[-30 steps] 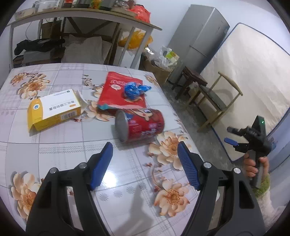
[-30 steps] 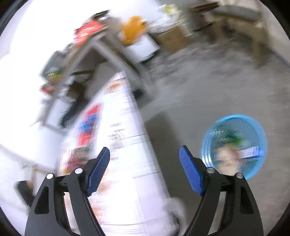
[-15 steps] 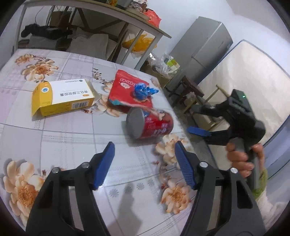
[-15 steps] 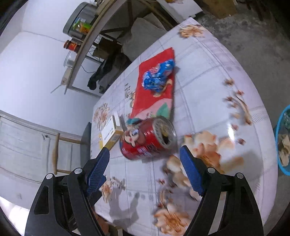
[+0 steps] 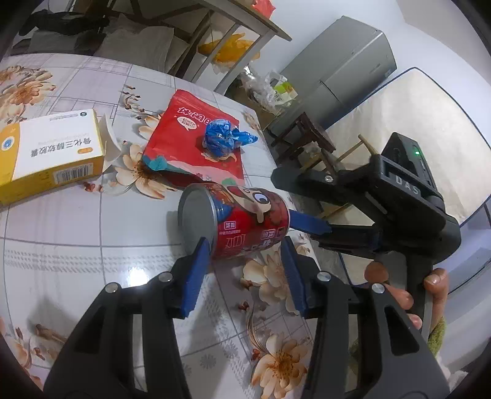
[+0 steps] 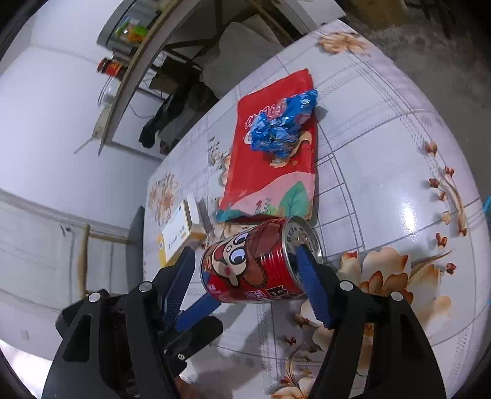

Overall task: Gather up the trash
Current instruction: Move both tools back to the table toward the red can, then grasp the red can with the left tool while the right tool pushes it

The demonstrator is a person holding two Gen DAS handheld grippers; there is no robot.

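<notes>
A red snack can [image 5: 242, 224] lies on its side on the floral table [image 5: 92, 276]; it also shows in the right wrist view [image 6: 257, 264]. My left gripper [image 5: 245, 270] is open, its blue pads either side of the can's near part. My right gripper [image 6: 245, 276] is open around the can, one finger [image 6: 310, 276] at its open end; it shows in the left wrist view [image 5: 310, 222]. A red snack bag [image 5: 196, 147] with a crumpled blue wrapper [image 5: 224, 139] on it lies behind. A yellow-and-white box [image 5: 49, 153] lies left.
The table edge [image 6: 472, 172] drops to a grey floor on the right. A wooden stool [image 5: 300, 138], a grey fridge [image 5: 343, 67] and a mattress against the wall stand beyond. A cluttered shelf table [image 5: 214, 18] stands behind.
Both grippers have closed in on the red can from opposite sides. The right gripper swung from the floor and blue basket to the table, and now straddles the can.
</notes>
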